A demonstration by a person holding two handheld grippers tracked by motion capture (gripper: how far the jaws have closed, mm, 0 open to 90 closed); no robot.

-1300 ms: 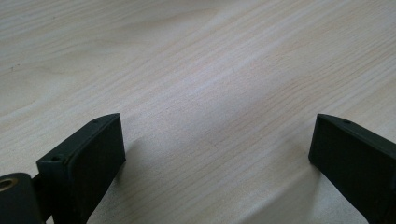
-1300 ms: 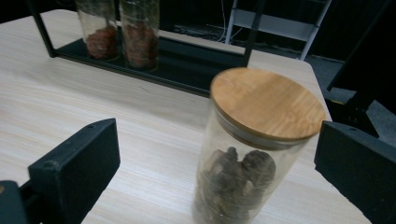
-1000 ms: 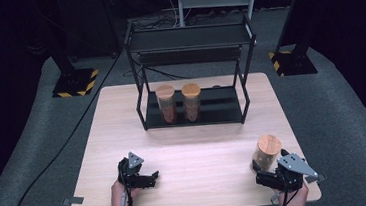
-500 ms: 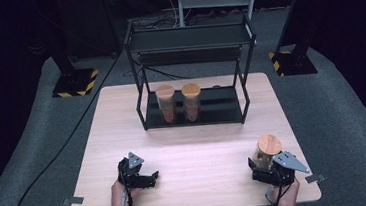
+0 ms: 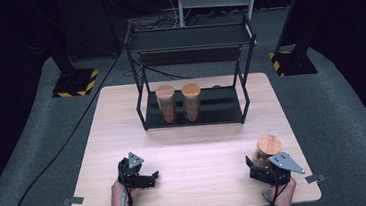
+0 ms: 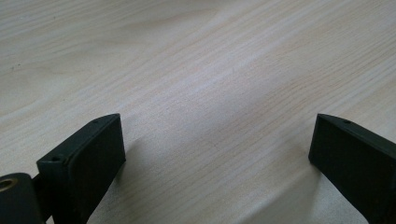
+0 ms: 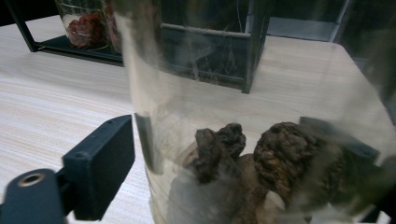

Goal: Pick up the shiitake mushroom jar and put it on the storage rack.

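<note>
- While the right gripper [image 5: 263,169] stands at the table's [image 5: 201,156] near right corner, its jaws have just been closing around a glass jar [image 7: 243,140] with a wooden lid [image 5: 269,144]; whether the pads press the glass I cannot tell.
- Dark dried pieces [image 7: 243,158] lie in the jar's bottom.
- The left gripper [image 5: 150,177] rests near the front left edge, jaws spread wide over bare wood.
- Two more jars [image 5: 178,103] stand on the black rack's [image 5: 190,37] lower shelf.

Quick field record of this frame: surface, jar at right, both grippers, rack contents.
surface: wooden table
jar in hand: glass jar, wooden lid, dark lumpy pieces inside, upright near the table's right front
right gripper: jaws around the jar, have just been closing; full contact unclear
left gripper: open, nothing between the jaws, low over the table
rack: black, two tiers, at the table's rear
on rack: two lidded jars side by side on the lower shelf
</note>
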